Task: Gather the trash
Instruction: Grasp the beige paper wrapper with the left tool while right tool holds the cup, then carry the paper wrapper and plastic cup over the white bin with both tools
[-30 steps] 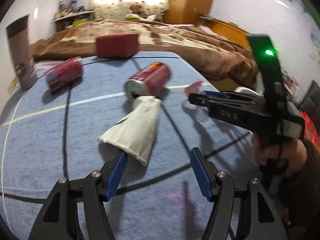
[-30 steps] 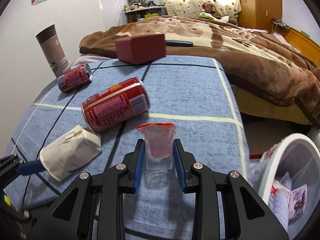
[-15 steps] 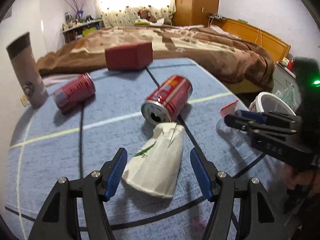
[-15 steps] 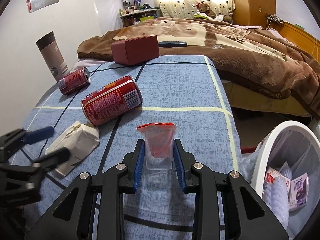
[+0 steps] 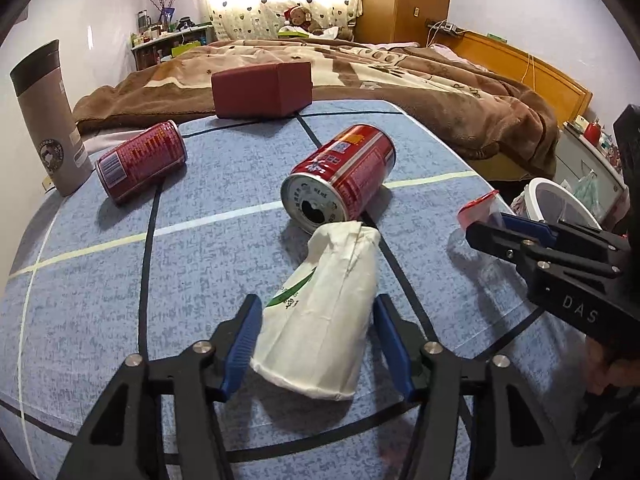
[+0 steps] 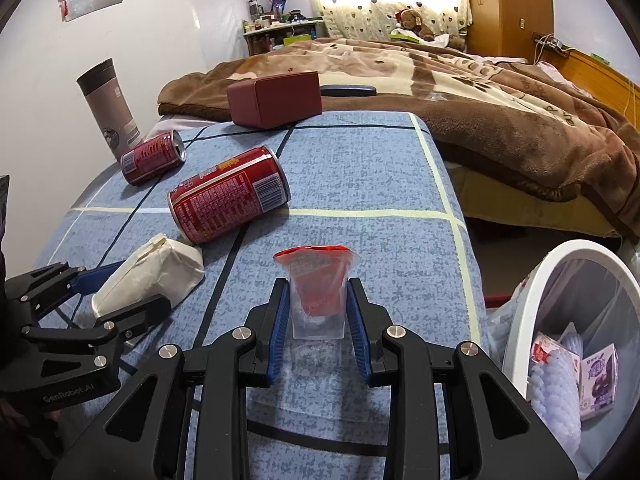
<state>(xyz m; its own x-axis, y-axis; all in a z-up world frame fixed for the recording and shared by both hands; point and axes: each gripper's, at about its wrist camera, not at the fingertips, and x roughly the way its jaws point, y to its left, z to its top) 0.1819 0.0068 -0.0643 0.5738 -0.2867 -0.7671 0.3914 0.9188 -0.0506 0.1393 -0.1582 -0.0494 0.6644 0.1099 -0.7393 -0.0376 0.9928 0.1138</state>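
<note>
Since a second ago my left claw has come forward over the crushed paper cup, which then lay ahead of the tips and now lies between the blue pads. Its jaws have just been closing on the cup. The left pad looks to be against the cup's side, but on the right I see a sliver of gap, so I cannot tell whether it truly grips yet. The cup lies on its side on the bench, its squashed end touching the near can.

My right claw has not changed: nearly shut, pinching a clear cup with a red foil lid, upright between its pads.

The bin at the bench's right edge is cut off by the frame; wrappers show inside, though I cannot read them. In the left view the right claw hides most of the clear cup. A hand behind it is only partly seen.

Both claws point steeply down at the bench, left of the two lower and nearer me.
</note>
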